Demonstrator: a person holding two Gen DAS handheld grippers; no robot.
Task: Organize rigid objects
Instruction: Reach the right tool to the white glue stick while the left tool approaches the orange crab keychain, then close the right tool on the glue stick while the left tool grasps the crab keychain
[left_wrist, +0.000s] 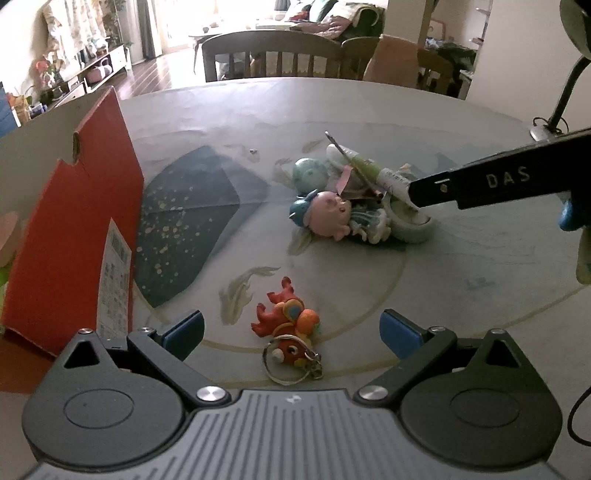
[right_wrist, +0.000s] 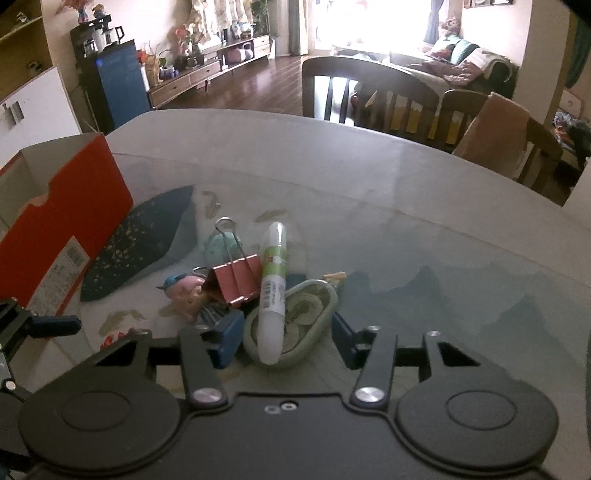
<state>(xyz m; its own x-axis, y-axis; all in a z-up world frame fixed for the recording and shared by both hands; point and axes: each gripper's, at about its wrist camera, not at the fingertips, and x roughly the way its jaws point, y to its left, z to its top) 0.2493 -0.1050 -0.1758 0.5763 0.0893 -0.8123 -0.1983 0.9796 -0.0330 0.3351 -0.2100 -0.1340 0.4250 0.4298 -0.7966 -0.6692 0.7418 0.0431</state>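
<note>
A glass-topped table is seen from both wrist views, with an open red cardboard box stood at its left edge, presumably so that loose items can be dropped into it. A small heap of rigid objects lies near the table's middle: a white and green tube rests across a pale green tape roll, a pink binder clip leans against the tube's left side, and a pink figurine with a blue cap lies just beside the clip. The right gripper is pointed down at this heap, its blue pads set on either side of the tape roll and the tube's near end; the jaws are partly drawn in, yet a gap is visible at each pad, so nothing is judged to be clamped so far. This straddling placement suggests that the tube or the roll is being lined up for a pick. Apart from the heap, nearer the box, an orange toy figure with a red fish keyring touching it is framed between the widely spread pads of the left gripper, which is released and holds nothing, apparently readied over that pair.
</note>
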